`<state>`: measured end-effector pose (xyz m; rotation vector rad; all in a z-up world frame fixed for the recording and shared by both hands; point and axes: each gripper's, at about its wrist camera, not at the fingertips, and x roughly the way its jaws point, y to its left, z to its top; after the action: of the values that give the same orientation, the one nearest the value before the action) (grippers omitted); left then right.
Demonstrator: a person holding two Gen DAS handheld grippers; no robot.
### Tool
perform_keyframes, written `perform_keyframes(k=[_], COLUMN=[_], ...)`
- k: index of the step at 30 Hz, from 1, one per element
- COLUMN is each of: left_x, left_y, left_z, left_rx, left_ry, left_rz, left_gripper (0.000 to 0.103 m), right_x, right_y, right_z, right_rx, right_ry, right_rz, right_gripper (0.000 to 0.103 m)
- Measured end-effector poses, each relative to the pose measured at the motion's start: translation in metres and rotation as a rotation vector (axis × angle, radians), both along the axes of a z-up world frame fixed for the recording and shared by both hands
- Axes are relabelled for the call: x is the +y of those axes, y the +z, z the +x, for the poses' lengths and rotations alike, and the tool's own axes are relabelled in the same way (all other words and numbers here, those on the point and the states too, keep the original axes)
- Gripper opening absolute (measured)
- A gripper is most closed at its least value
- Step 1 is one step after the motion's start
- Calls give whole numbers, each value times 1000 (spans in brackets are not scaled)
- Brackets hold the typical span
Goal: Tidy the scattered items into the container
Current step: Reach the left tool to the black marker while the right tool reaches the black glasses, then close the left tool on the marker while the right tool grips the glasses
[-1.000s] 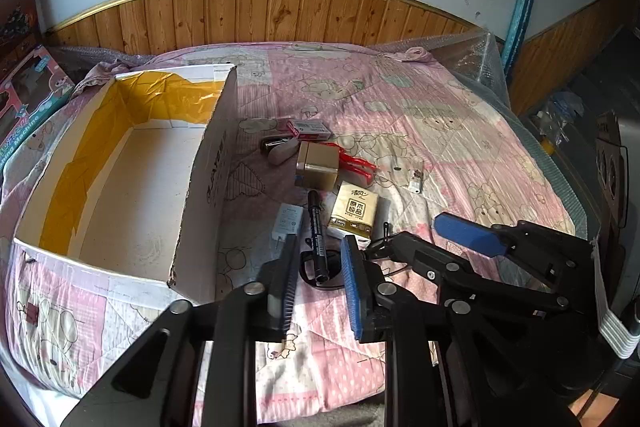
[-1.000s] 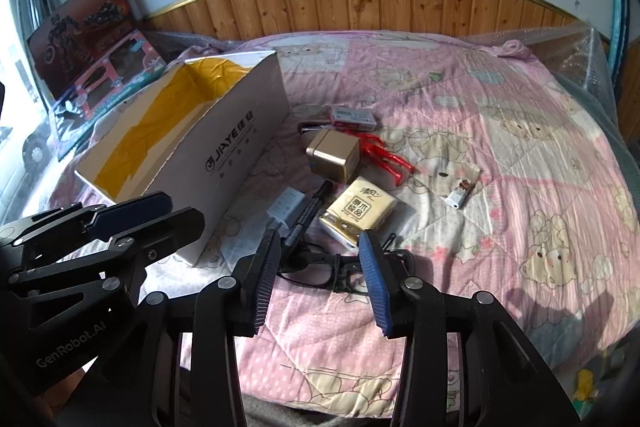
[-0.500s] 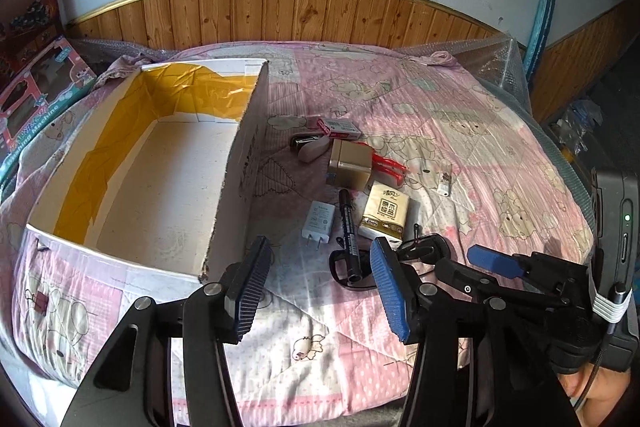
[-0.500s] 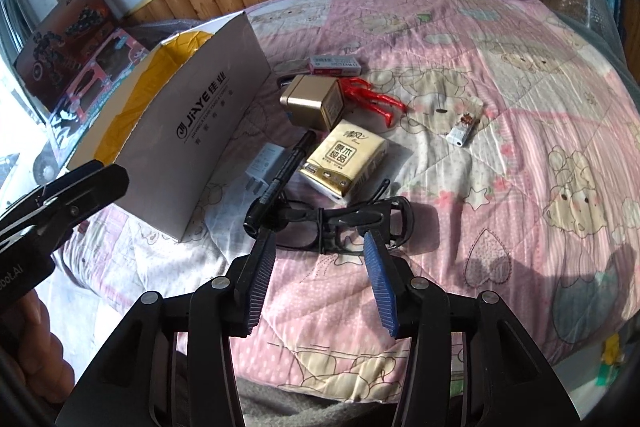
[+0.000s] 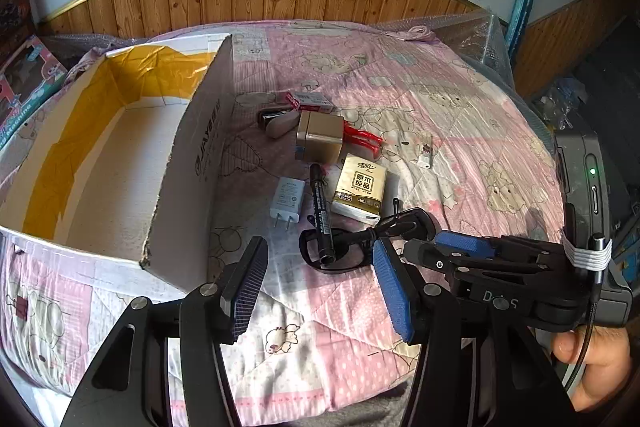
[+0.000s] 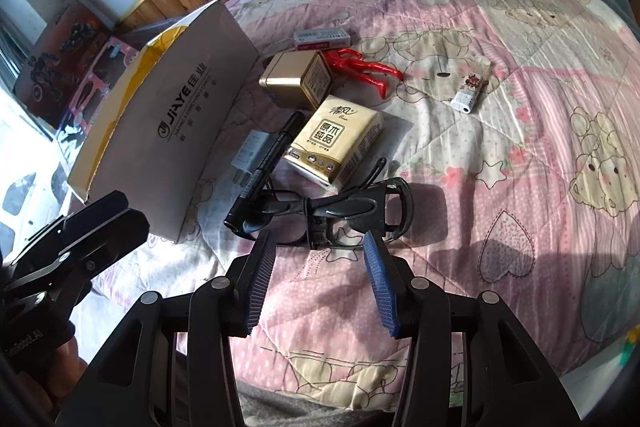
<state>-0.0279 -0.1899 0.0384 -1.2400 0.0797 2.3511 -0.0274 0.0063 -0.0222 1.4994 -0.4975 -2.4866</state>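
Closer now than a second ago, my right gripper (image 6: 318,281) hangs wide over the black glasses (image 6: 320,215) — left gripper (image 5: 318,285) also wide, beside the cardboard box (image 5: 188,163).

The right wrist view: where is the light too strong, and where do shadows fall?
Right wrist view: glare washes out the far left edge beside the white cardboard box; a dark shadow lies on the pink quilt right of the black glasses. Left wrist view: evenly lit, edges bent.

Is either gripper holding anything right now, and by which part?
Nothing held. Left gripper and right gripper are both open; the black glasses lie on the quilt.
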Motion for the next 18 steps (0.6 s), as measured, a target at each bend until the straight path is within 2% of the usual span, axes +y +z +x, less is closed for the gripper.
perform_keyframes(k=[5,7,11,13,16,18], left_x=[10,11,16,20,28,35], left_y=[-18,-22,-28,-33,-44,-56], left_z=[-29,-39,-44,-47,-55,-61], left_rx=[-51,-69,-82,-93,-126,-155], left_ry=[24,44,34,26,9,-7], left_rz=[0,9,0,-7,-9,-11], left_gripper=[56,56,56,56,56,56], right_x=[8,8,14,17,27,41], right_y=[-20,-36,-48,-45,-41,-44], right_z=[-7,-12,-21,-23,-30,-40], right_rx=[-45,-81,-112,-110,-76,-62], right_ry=[17,0,-62,-77,-124,-151], right_rz=[-263,-293,-256,-191,-20,-1], right_gripper=[49,49,49,49,50,52])
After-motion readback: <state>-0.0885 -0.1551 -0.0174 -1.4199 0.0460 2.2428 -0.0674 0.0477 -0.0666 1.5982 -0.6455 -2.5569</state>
